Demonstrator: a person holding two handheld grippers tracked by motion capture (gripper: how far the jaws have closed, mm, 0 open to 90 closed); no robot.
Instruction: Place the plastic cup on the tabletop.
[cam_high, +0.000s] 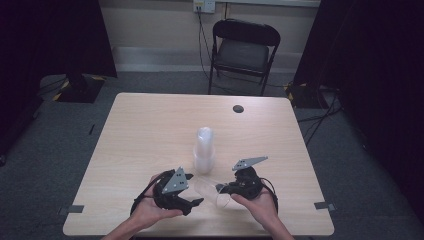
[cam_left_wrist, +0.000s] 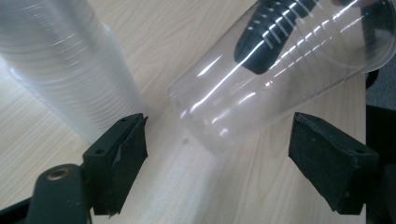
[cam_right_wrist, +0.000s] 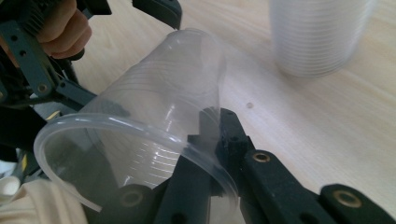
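Fingers of the right gripper (cam_right_wrist: 208, 140) are clenched on the wall of a single clear plastic cup (cam_right_wrist: 154, 121), one finger inside the cup and one outside.

Fingers of the left gripper (cam_left_wrist: 233, 163) are released, and no pad is pressed on the cup (cam_left_wrist: 275, 74), which is seen lying tilted ahead of them with its closed bottom toward this gripper. In the high view the cup (cam_high: 212, 192) is held on its side just above the light wooden table (cam_high: 150, 125), between the left gripper (cam_high: 192, 204) and the right gripper (cam_high: 220, 188). A tall stack of clear plastic cups (cam_high: 204, 150) is placed upside down on the table, just behind the held cup. Each gripper is carried in one hand of the person.
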